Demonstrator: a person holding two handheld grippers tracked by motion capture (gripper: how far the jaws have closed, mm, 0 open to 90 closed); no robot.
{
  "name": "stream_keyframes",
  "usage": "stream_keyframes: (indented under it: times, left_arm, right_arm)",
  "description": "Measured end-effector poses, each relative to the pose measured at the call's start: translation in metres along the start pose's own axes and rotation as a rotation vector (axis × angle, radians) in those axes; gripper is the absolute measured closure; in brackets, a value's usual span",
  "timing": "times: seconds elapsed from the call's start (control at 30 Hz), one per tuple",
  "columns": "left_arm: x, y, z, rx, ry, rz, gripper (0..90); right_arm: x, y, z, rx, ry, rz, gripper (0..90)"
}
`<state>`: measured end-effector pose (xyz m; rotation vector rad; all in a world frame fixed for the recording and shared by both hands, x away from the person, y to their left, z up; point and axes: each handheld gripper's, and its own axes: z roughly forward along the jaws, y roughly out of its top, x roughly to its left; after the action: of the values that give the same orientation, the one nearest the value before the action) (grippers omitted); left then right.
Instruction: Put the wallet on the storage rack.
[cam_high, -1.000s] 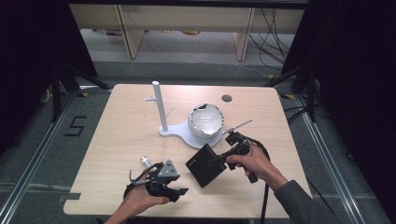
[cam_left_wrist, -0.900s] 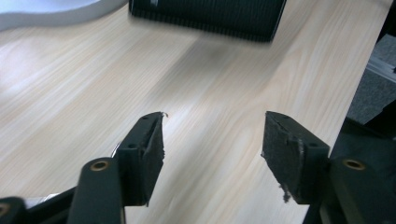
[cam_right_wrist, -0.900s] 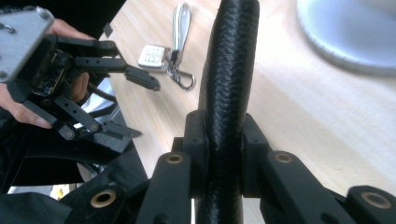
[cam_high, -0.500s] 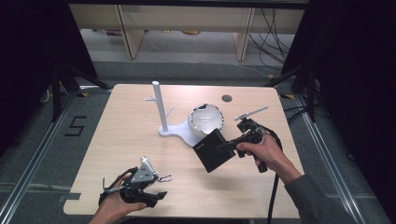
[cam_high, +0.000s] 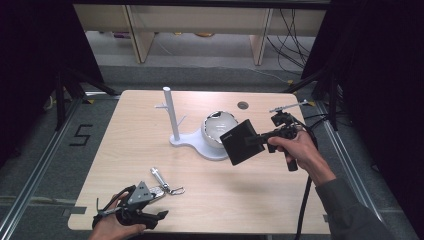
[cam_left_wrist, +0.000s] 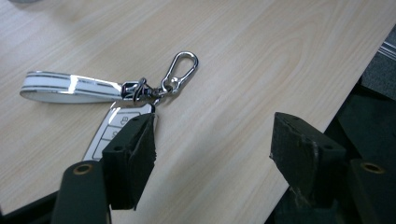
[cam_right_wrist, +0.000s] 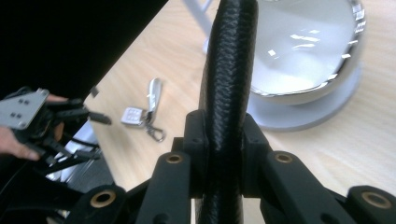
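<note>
The biggest thing I have in front of me is the light wooden table (cam_high: 150, 145), with dark floor all round it. On its far middle stands a white stand (cam_high: 197, 142) with an upright post (cam_high: 171, 114) and a shiny rounded bowl (cam_high: 220, 126) on its base.

Next in size is the black wallet (cam_high: 240, 141). I have it up off the table, just in front of the bowl and tilted on edge, clamped in my right gripper (cam_high: 256, 139). In the right gripper view the jaws are pressed tight on both faces of its textured black leather (cam_right_wrist: 228, 93), and the thing stands up between them and hides part of the bowl (cam_right_wrist: 303, 51).

My left gripper (cam_high: 131, 209) sits at the near left edge of the table. Its jaws have just been opening, and in the left gripper view they stand wide apart with only bare tabletop (cam_left_wrist: 224, 135) between the pads.

Smallest is the car key (cam_high: 159, 189), lying flat on the table just beyond the left gripper. In the left gripper view its white fob (cam_left_wrist: 112, 128) is partly hidden behind one jaw, with a white strap (cam_left_wrist: 70, 87) lying off to one side and a silver clip (cam_left_wrist: 181, 69) off the ring.
</note>
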<state>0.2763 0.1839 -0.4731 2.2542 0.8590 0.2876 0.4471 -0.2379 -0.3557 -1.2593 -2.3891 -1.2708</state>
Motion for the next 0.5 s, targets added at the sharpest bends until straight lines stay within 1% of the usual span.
stream_keyframes:
  times: [0.03,0.07,0.1,0.13,0.17,0.2,0.23,0.27,0.3,0.33,0.37,0.4,0.43,0.47,0.5]
  left_arm:
    - [0.001,-0.001,-0.001,0.012,0.011,0.020,30.1]
    - [0.001,-0.003,-0.002,0.008,0.009,0.013,29.9]
    - [0.000,-0.004,-0.002,0.004,0.003,0.003,29.7]
    - [0.000,-0.005,-0.003,0.007,0.011,-0.002,29.5]
    - [0.001,-0.006,-0.003,0.008,0.009,0.005,29.3]
    - [0.001,-0.007,-0.004,0.004,0.004,0.000,29.0]
    - [0.002,-0.009,-0.004,0.015,0.013,0.008,29.0]
    - [0.003,-0.010,-0.004,0.012,0.015,0.003,29.0]
    - [0.004,-0.011,-0.005,0.012,0.016,0.005,29.0]
    - [0.004,-0.012,-0.005,0.010,0.021,-0.009,28.9]
    - [0.005,-0.012,-0.006,0.013,0.022,0.001,28.8]
    - [0.006,-0.013,-0.006,0.007,0.020,-0.004,28.6]
    - [0.005,-0.013,-0.007,0.005,0.019,-0.012,28.5]
    - [0.006,-0.014,-0.008,0.017,0.021,-0.004,27.9]
    - [0.006,-0.014,-0.008,0.014,0.022,-0.007,26.8]
  right_arm:
    - [0.001,0.002,-0.002,0.007,0.001,0.030,77.6]
    - [-0.002,0.003,-0.003,-0.007,-0.019,0.012,77.6]
    - [-0.004,0.006,-0.004,-0.008,-0.008,0.023,77.6]
    - [-0.006,0.008,-0.005,-0.018,-0.027,0.019,77.6]
    - [-0.008,0.010,-0.006,-0.018,-0.023,0.027,77.6]
    - [-0.010,0.011,-0.006,-0.022,-0.029,0.030,77.6]
    - [-0.012,0.013,-0.007,-0.028,-0.037,0.034,77.6]
    - [-0.014,0.015,-0.007,-0.029,-0.035,0.034,77.6]
    - [-0.015,0.016,-0.007,-0.032,-0.040,0.057,77.6]
    - [-0.018,0.017,-0.008,-0.042,-0.043,0.060,77.6]
    - [-0.020,0.018,-0.007,-0.047,-0.053,0.061,77.6]
    - [-0.022,0.019,-0.006,-0.043,-0.049,0.073,77.6]
    - [-0.024,0.019,-0.004,-0.046,-0.052,0.075,77.6]
    - [-0.026,0.020,-0.003,-0.043,-0.055,0.082,77.6]
    - [-0.028,0.020,-0.001,-0.047,-0.054,0.072,77.6]
